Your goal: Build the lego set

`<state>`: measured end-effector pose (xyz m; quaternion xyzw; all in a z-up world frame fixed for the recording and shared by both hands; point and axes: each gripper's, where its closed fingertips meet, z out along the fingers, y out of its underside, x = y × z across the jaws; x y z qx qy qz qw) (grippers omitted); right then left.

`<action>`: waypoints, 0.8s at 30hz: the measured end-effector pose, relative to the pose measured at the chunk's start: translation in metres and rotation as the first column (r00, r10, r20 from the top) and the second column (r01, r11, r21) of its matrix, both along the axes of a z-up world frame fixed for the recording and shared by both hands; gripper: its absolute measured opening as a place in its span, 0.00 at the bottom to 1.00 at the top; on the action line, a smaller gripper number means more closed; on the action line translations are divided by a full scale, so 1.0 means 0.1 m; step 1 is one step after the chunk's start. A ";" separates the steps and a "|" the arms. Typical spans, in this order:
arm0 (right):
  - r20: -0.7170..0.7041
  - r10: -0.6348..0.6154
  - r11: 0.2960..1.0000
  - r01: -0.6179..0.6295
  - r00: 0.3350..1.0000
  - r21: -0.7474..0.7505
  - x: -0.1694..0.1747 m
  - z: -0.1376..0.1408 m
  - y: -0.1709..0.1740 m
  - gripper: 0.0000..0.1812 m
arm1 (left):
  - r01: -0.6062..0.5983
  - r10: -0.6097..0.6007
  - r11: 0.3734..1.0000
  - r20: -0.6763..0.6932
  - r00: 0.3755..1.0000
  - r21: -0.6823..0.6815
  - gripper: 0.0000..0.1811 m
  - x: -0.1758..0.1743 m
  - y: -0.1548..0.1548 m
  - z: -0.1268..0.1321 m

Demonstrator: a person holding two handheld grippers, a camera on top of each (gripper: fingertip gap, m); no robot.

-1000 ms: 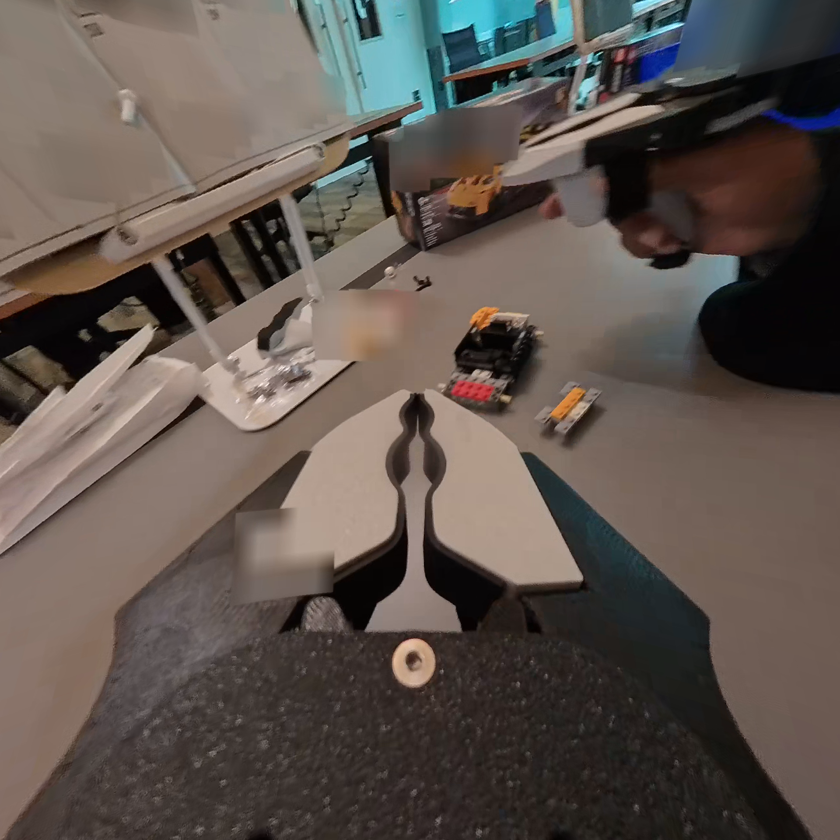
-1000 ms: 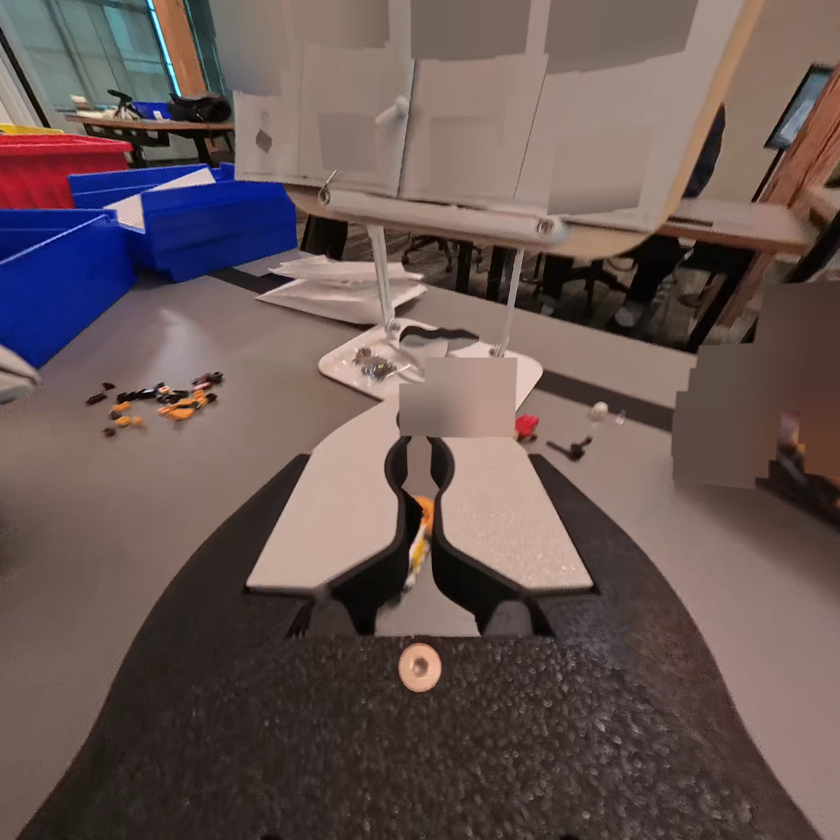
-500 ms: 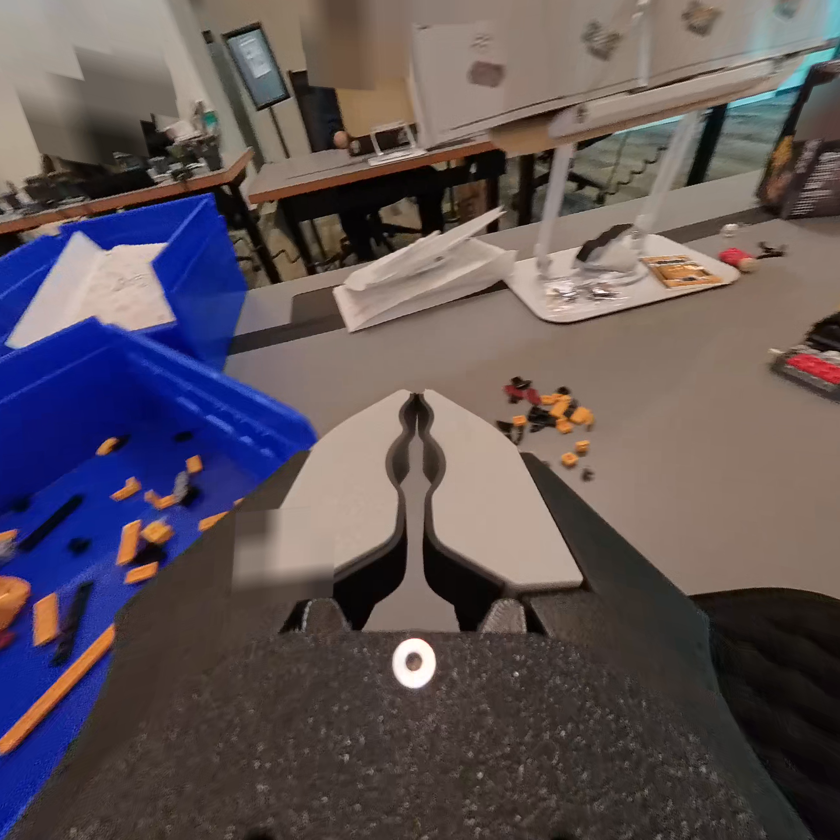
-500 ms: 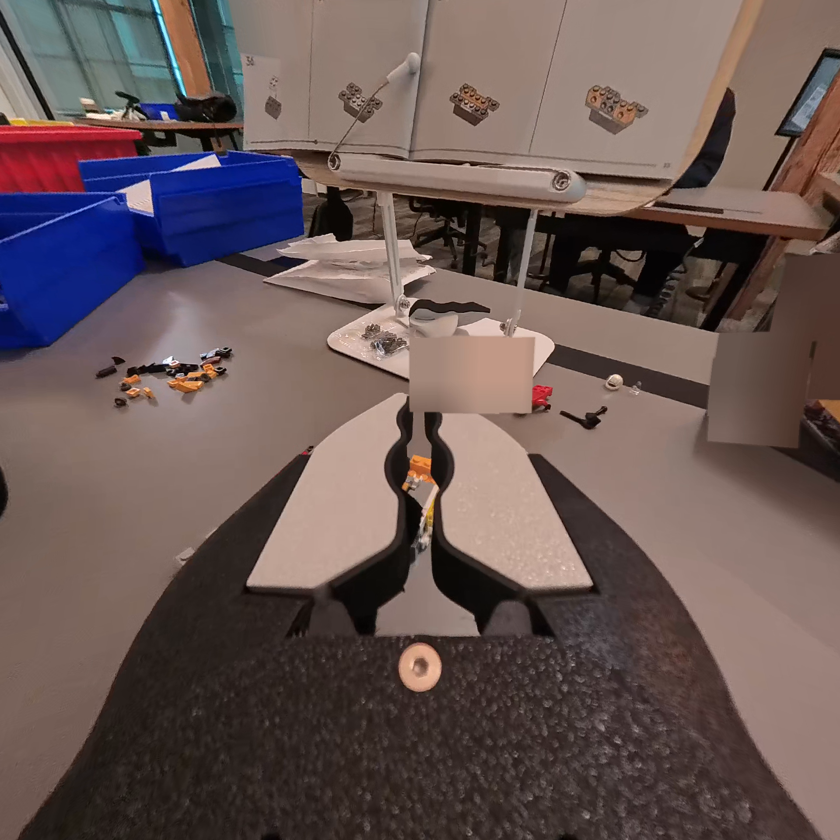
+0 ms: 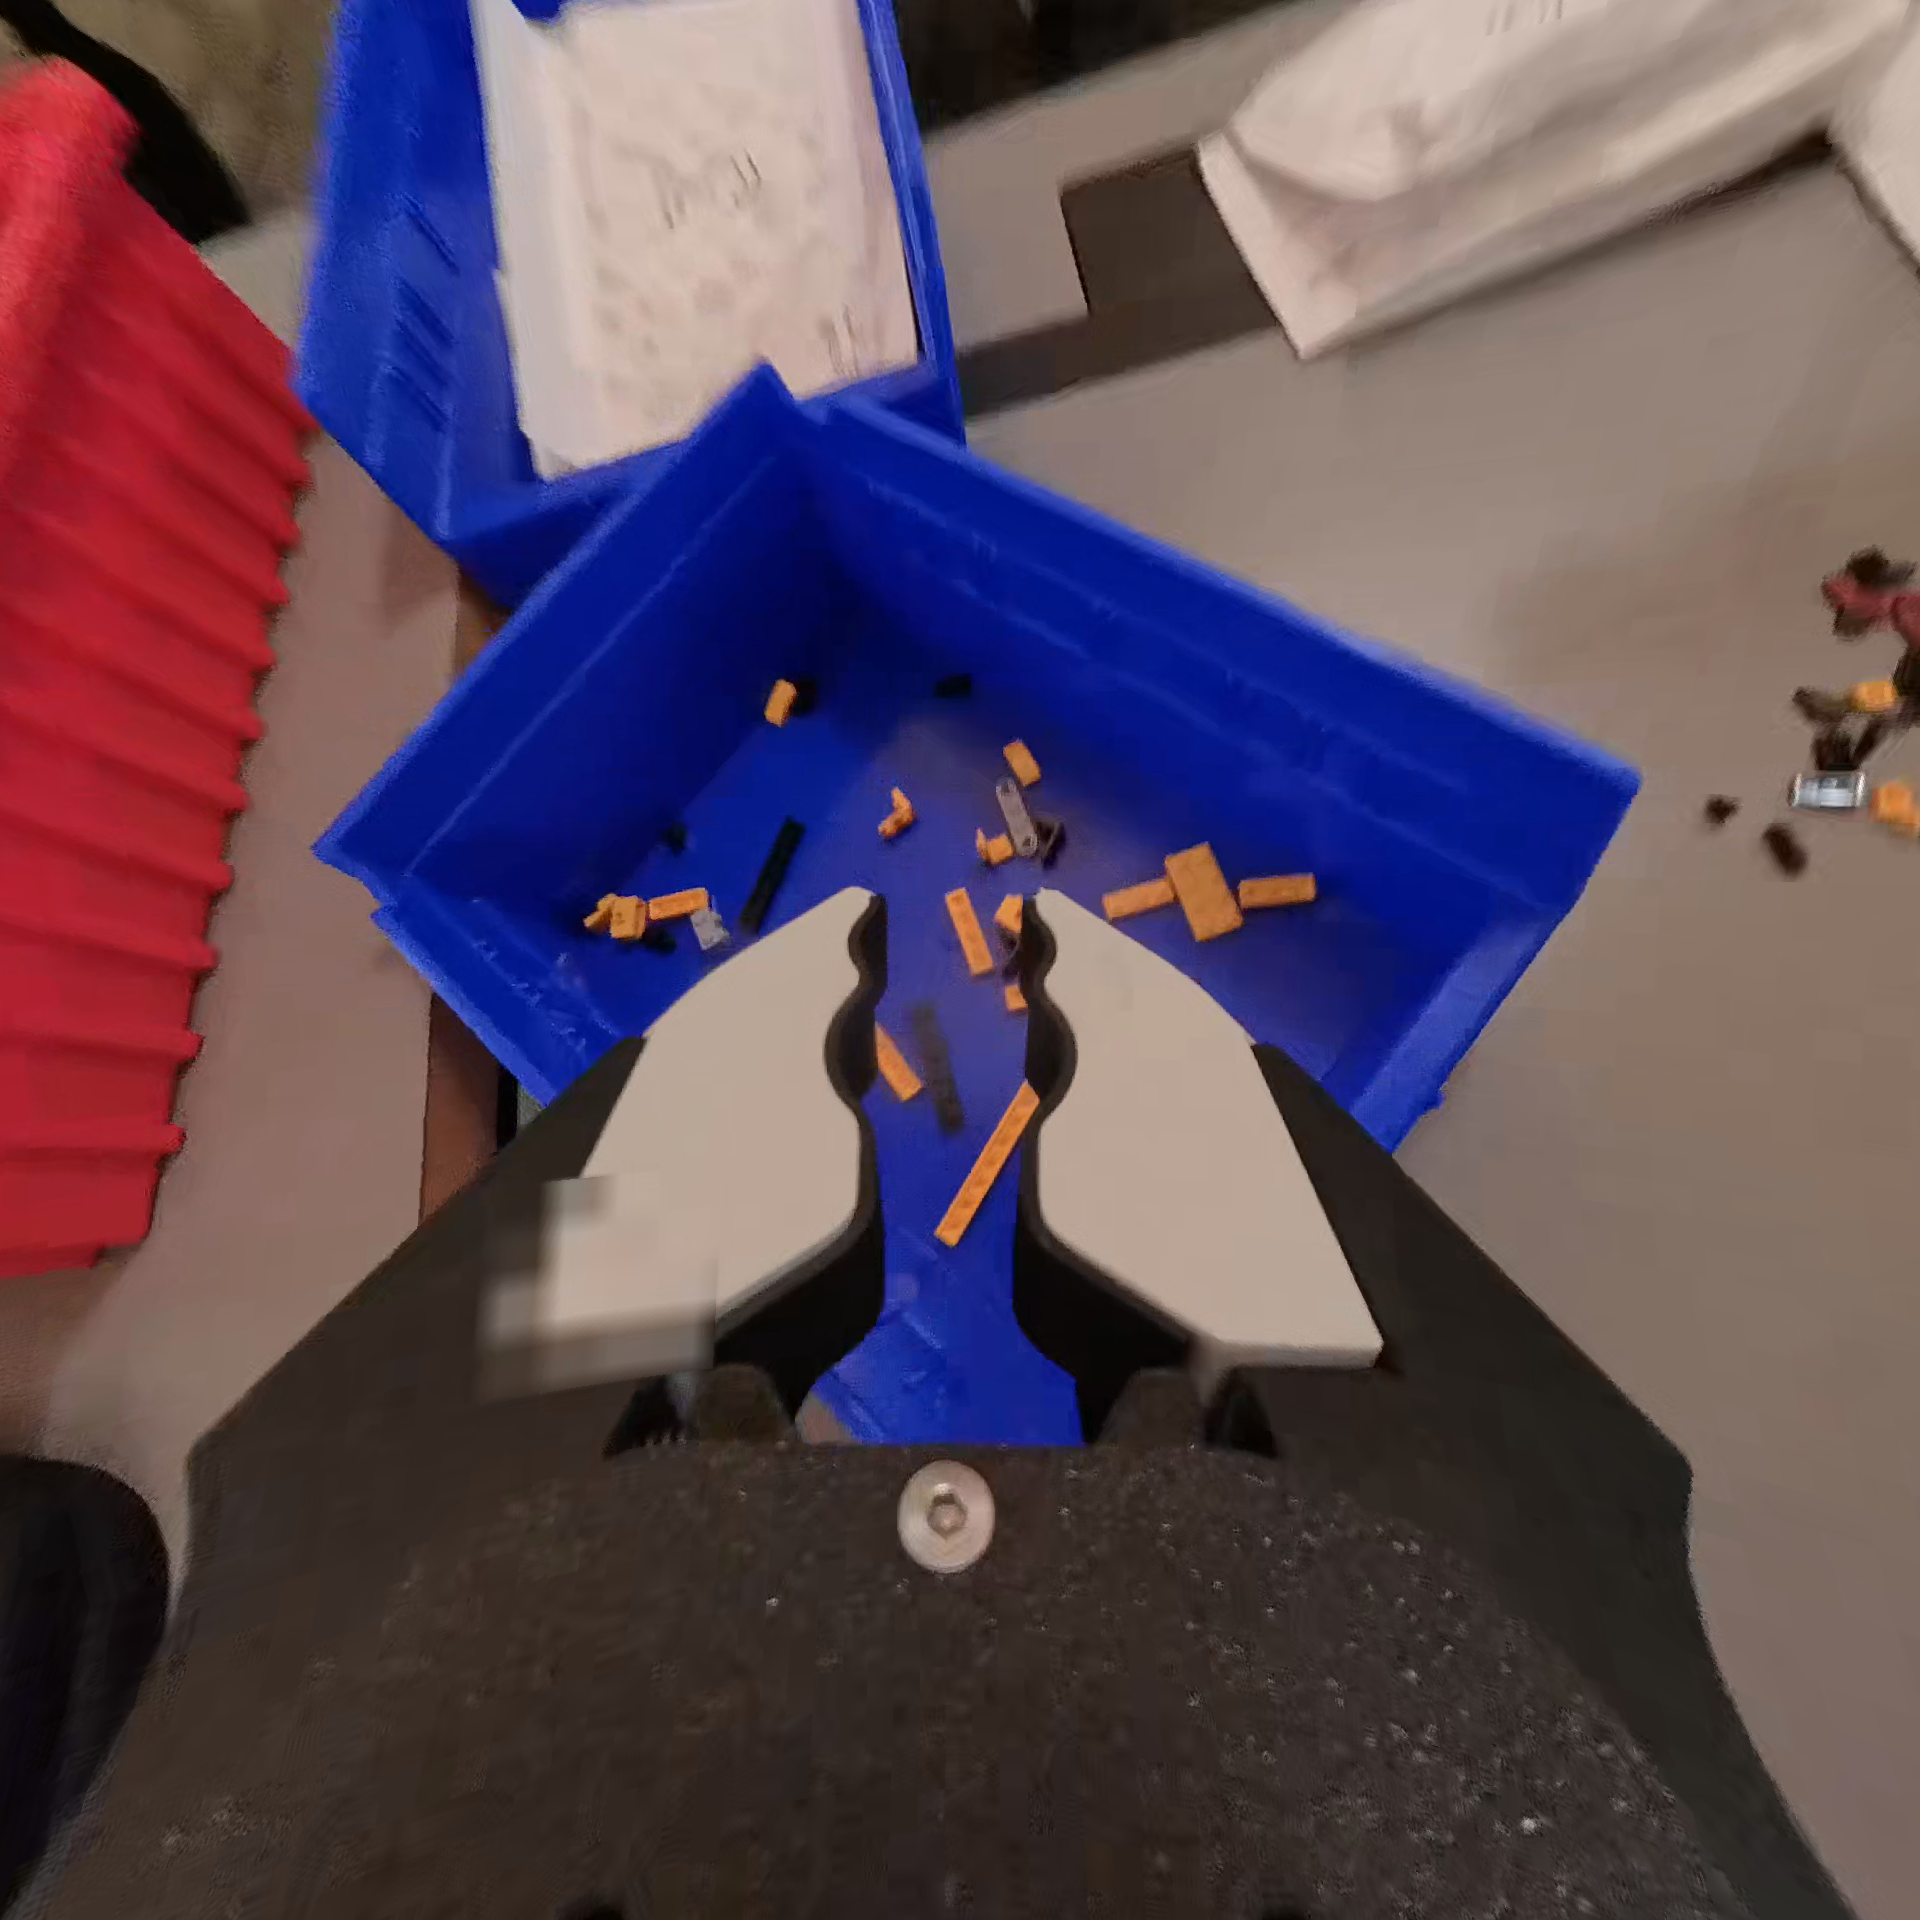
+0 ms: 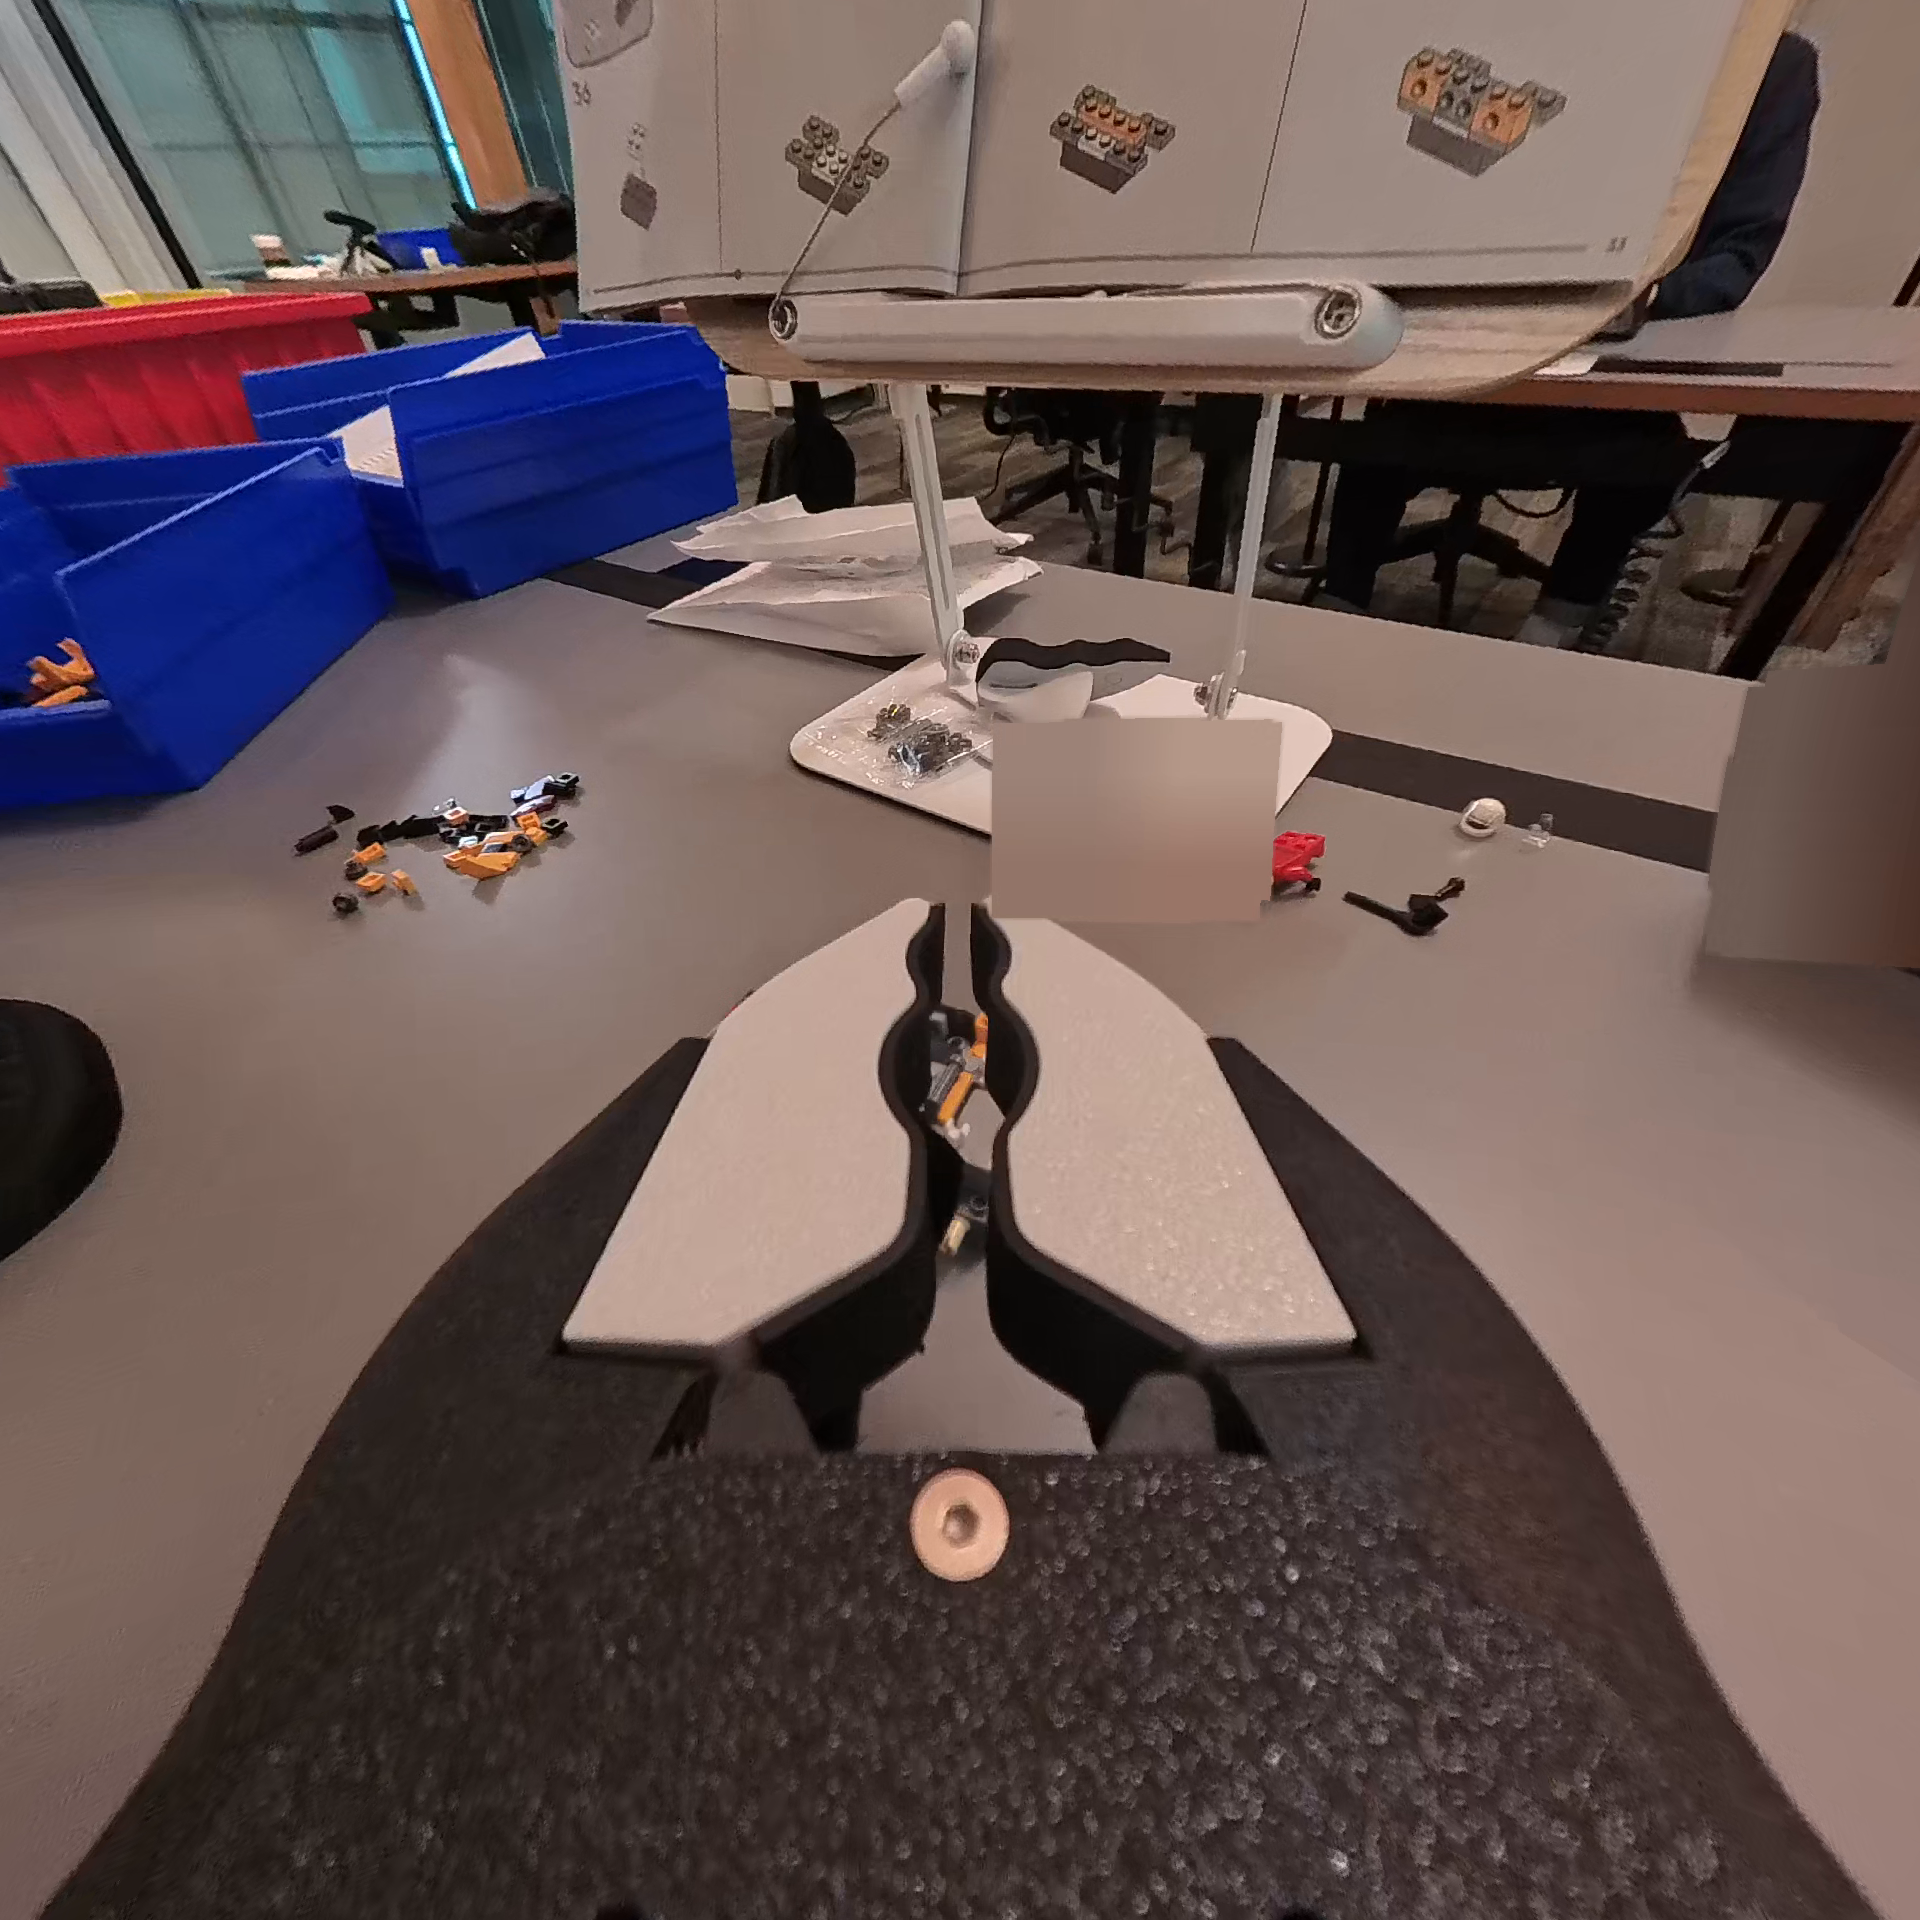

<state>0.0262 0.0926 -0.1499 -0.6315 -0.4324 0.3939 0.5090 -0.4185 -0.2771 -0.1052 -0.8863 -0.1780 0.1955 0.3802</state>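
My left gripper (image 5: pixel 954 904) is open and empty, hovering over a blue bin (image 5: pixel 1195 644) and looking down into it. On the bin floor lie several loose orange, black and grey Lego pieces, among them a long orange plate (image 5: pixel 987 1164) and an orange cluster (image 5: pixel 1200 894). My right gripper (image 6: pixel 958 912) hangs low over the grey table with its jaws nearly together. An orange, grey and black Lego build (image 6: pixel 961 1081) shows through the slot between its fingers. I cannot tell whether it is held or lies underneath.
A second blue bin (image 5: pixel 395 343) holds white paper, with a red bin (image 5: pixel 104 727) to its left. A loose pile of pieces (image 6: pixel 457 836) lies on the table. The instruction booklet (image 6: pixel 1091 125) sits on a white stand (image 6: pixel 852 743), with white bags (image 6: pixel 831 582) behind. A red piece (image 6: pixel 1297 847) and a black piece (image 6: pixel 1403 904) lie to the right. The left gripper's tips are roughly 60 centimetres from the right gripper's. The long orange plate (image 5: pixel 987 1164) sits 15 centimetres or so from the ends of my left fingers.
My left gripper swung left from the car build to above the blue bin, tilted down and opened. My right gripper lowered and moved slightly forward, still nearly shut.
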 end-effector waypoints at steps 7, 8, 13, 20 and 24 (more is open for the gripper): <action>0.041 0.018 1.000 -0.018 0.999 -0.002 -0.04 -0.08 -0.04 0.02 | 0.220 -0.100 0.934 0.384 0.918 -0.283 0.20 -0.15 0.16 -0.72; 0.047 0.020 1.000 -0.020 0.999 -0.002 -0.04 -0.10 -0.04 0.02 | 0.254 -0.111 0.918 0.417 0.902 -0.306 0.20 -0.12 0.21 -0.81; 0.066 0.026 1.000 -0.026 0.998 -0.004 -0.05 -0.14 -0.04 0.02 | 0.349 -0.119 0.810 0.451 0.885 -0.472 0.20 -0.17 0.30 -1.24; 0.075 0.039 0.999 -0.037 0.996 -0.028 -0.06 -0.18 -0.04 0.02 | 0.386 -0.131 0.746 0.449 0.884 -0.543 0.13 -0.24 0.31 -1.45; 0.076 0.043 0.999 -0.040 0.996 -0.033 -0.06 -0.19 -0.05 0.02 | 0.382 -0.153 0.746 0.417 0.896 -0.546 0.09 -0.26 0.31 -1.38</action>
